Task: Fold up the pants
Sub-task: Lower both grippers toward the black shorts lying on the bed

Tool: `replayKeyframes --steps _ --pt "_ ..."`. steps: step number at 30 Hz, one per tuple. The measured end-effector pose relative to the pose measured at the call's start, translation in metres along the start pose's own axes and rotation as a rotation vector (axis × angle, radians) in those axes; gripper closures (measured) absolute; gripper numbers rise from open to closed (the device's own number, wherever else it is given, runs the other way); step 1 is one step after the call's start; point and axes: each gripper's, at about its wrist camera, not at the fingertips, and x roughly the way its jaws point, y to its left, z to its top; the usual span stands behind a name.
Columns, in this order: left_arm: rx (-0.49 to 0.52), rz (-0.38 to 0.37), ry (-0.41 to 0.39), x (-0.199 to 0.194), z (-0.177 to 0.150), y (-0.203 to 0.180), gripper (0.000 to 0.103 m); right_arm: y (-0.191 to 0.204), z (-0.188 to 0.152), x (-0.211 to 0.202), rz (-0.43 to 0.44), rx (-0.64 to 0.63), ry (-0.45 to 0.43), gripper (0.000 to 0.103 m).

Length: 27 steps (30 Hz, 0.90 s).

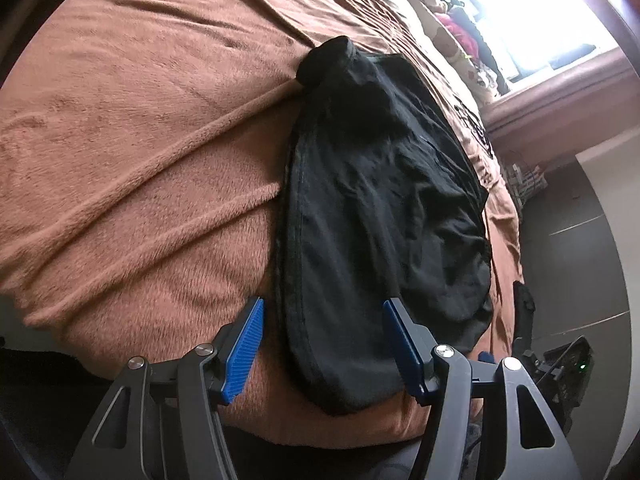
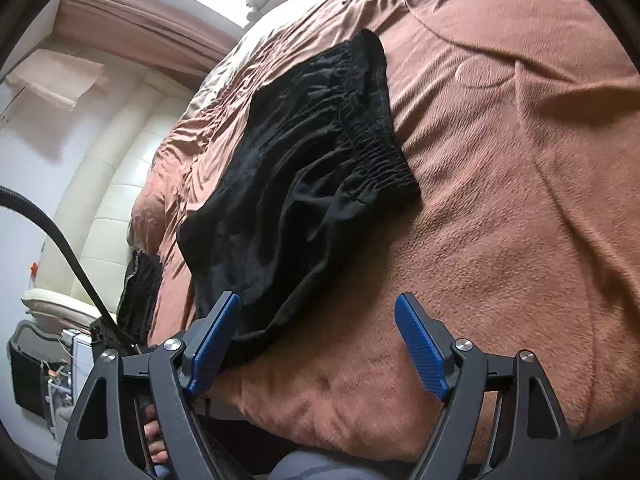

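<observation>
Black pants (image 1: 368,208) lie folded in a long bundle on a brown fleece blanket (image 1: 140,140). In the right wrist view the pants (image 2: 304,184) show their gathered elastic waistband (image 2: 372,132) at the far right side. My left gripper (image 1: 324,312) is open, its blue pads on either side of the near end of the pants, just above the cloth. My right gripper (image 2: 318,308) is open and empty, above the blanket (image 2: 500,200) beside the near corner of the pants, with its left pad over the cloth edge.
The bed edge runs just below both grippers. A second dark garment (image 2: 140,292) hangs at the bed's side. A cream padded headboard (image 2: 108,184) and a bright window (image 1: 532,12) with clutter lie beyond. A black strap (image 2: 60,240) crosses at left.
</observation>
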Motion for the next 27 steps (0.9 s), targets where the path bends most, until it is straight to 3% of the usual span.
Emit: replayKeyframes --steps 5,7,12,17,19,21,22,24,27 --pt "-0.088 -0.096 -0.003 0.003 0.005 0.012 0.043 -0.006 0.004 0.019 0.017 0.032 0.024 0.024" --pt "-0.087 -0.087 -0.002 0.0 0.001 0.014 0.05 -0.007 0.006 0.023 0.024 0.043 0.022 0.025" --pt "-0.115 -0.114 0.023 -0.004 -0.018 0.012 0.055 -0.01 0.01 0.029 0.029 0.063 0.015 0.028" --pt "-0.089 -0.073 0.016 -0.004 -0.025 0.001 0.06 -0.01 0.012 0.033 0.022 0.088 0.001 0.036" --pt "-0.096 -0.061 0.026 0.0 -0.027 -0.001 0.087 -0.01 0.015 0.035 0.019 0.1 -0.002 0.042" --pt "-0.101 -0.052 0.036 0.002 -0.031 0.0 0.097 -0.011 0.019 0.038 0.019 0.112 -0.001 0.056" --pt "-0.101 -0.048 0.031 0.001 -0.033 -0.001 0.098 -0.01 0.02 0.04 0.025 0.115 -0.001 0.062" --pt "-0.094 -0.045 0.014 -0.004 -0.037 -0.003 0.099 -0.01 0.02 0.041 0.02 0.114 0.003 0.092" --pt "-0.085 -0.07 -0.01 -0.019 -0.04 -0.009 0.1 -0.011 0.018 0.037 0.015 0.115 -0.007 0.1"
